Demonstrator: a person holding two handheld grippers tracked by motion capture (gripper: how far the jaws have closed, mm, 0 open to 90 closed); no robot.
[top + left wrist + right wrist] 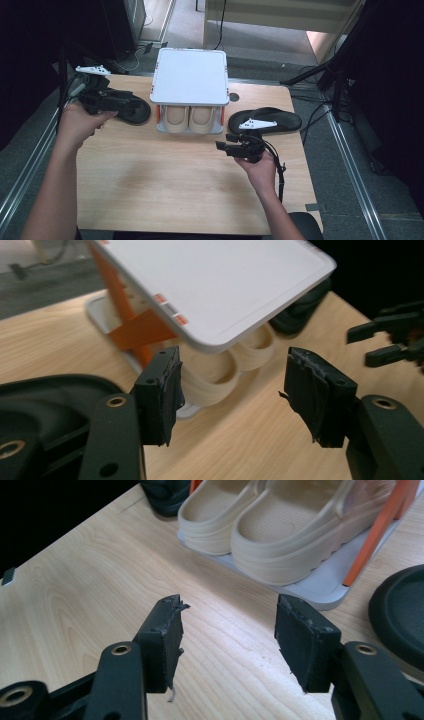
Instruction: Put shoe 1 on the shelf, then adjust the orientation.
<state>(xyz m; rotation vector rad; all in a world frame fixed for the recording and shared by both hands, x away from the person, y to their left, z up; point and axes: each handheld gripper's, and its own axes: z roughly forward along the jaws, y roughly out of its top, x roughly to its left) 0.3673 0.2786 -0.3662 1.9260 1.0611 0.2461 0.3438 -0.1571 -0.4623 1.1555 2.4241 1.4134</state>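
Slippers in beige [189, 118] sit paired on the lower shelf of the small white rack [190, 75] at the far middle of the wooden surface [165, 185], toes toward me, so that shelf looks settled. What I read as the work in hand is the black pair: one black sandal [131, 110] lies left of the rack, the other black sandal [267, 120] lies right of it, both flat on the surface and clear of the rack.

My left tongs [232, 390] stand wide with nothing between the pads, hovering just beside the left sandal, whose dark edge shows at the lower left of the left gripper view. My right tongs [227, 640] are likewise wide and empty, held over bare wood just in front of the right sandal, with the beige pair ahead of them in the right gripper view.

I judge this as the gap between steps: both hands free, neither sandal gripped yet. The white top shelf is bare, and it seems the likely home for the black pair. Next I would need to turn each pair of tongs toward its own sandal, come in low at the sole's edge or the strap, close firmly, then lift high enough to clear the shelf's rim before setting the sandal down flat. The soles look thick and soft, so a shallow bite could slip.
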